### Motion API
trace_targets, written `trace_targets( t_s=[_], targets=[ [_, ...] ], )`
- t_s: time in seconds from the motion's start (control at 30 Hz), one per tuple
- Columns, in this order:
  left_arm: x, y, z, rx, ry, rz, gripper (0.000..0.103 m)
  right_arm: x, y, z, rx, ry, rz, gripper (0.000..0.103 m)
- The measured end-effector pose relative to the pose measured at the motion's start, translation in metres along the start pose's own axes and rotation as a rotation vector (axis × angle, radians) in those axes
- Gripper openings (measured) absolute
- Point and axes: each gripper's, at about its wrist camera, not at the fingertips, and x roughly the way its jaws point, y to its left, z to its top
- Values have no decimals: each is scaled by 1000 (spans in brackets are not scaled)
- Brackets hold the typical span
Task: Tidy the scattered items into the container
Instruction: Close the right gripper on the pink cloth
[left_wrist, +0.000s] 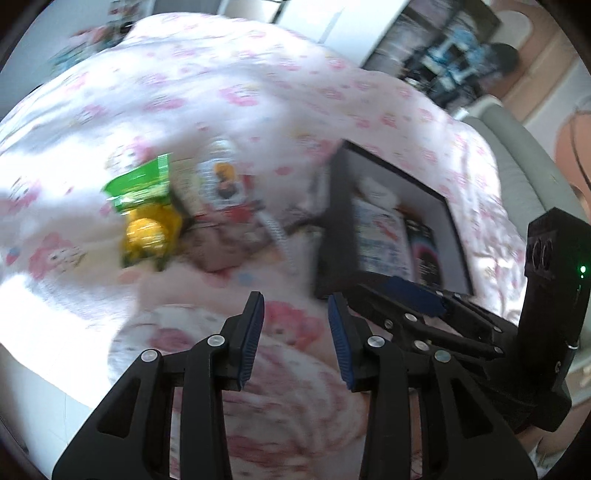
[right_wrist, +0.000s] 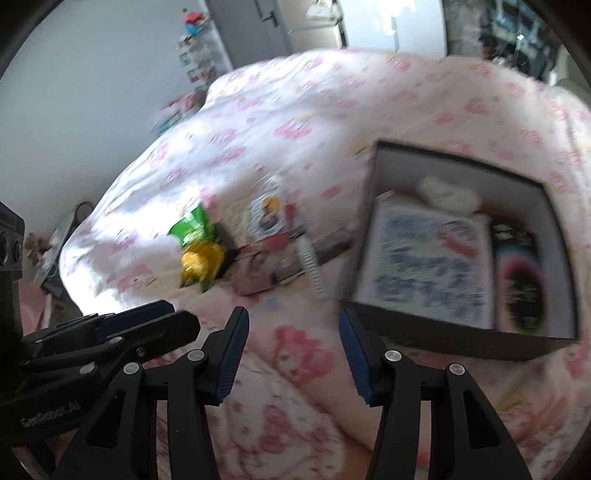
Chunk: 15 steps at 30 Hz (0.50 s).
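Observation:
A black box (right_wrist: 454, 334) with a white inside sits on the bed at the right; in it lie a blue-and-white booklet (right_wrist: 432, 262), a black packet (right_wrist: 521, 284) and a white soft item (right_wrist: 443, 192). Left of the box is a blurred heap: a green packet (left_wrist: 138, 182), a yellow packet (left_wrist: 147, 232), a white card with a yellow figure (left_wrist: 221, 177), a white ribbed stick (left_wrist: 275, 229) and a pinkish box (left_wrist: 225, 247). My left gripper (left_wrist: 295, 306) hangs open and empty above the quilt, short of the heap. My right gripper (right_wrist: 293, 317) is open and empty beside it, near the box's front corner.
A pink-and-white patterned quilt (left_wrist: 229, 96) covers the whole bed. A grey padded bed edge (left_wrist: 517, 173) runs along the right. Shelves with clutter (right_wrist: 195, 55) stand against the far wall, and a door (right_wrist: 251, 22) is behind them.

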Motion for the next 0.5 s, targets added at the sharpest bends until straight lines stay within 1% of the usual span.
trace_targets(
  t_s=[0.1,0.13,0.2,0.27,0.43,0.5],
  targets=[
    [8,27,6,-76,12,13,36,24,12,6,-2,43,56,48],
    [11,36,7,-113,10,31,36,30,15,7,-4,48,63,48],
    [19,49,7,-170,1,39,36,43,21,12,-8,62,56,48],
    [29,60,9,-209,16,27,35,54,23,17,-7,69,48,48],
    [52,84,27,-258,76,50,35,85,22,29,-5,135,52,48],
    [59,93,33,-261,104,55,35,93,24,32,-8,151,55,48]
  ],
)
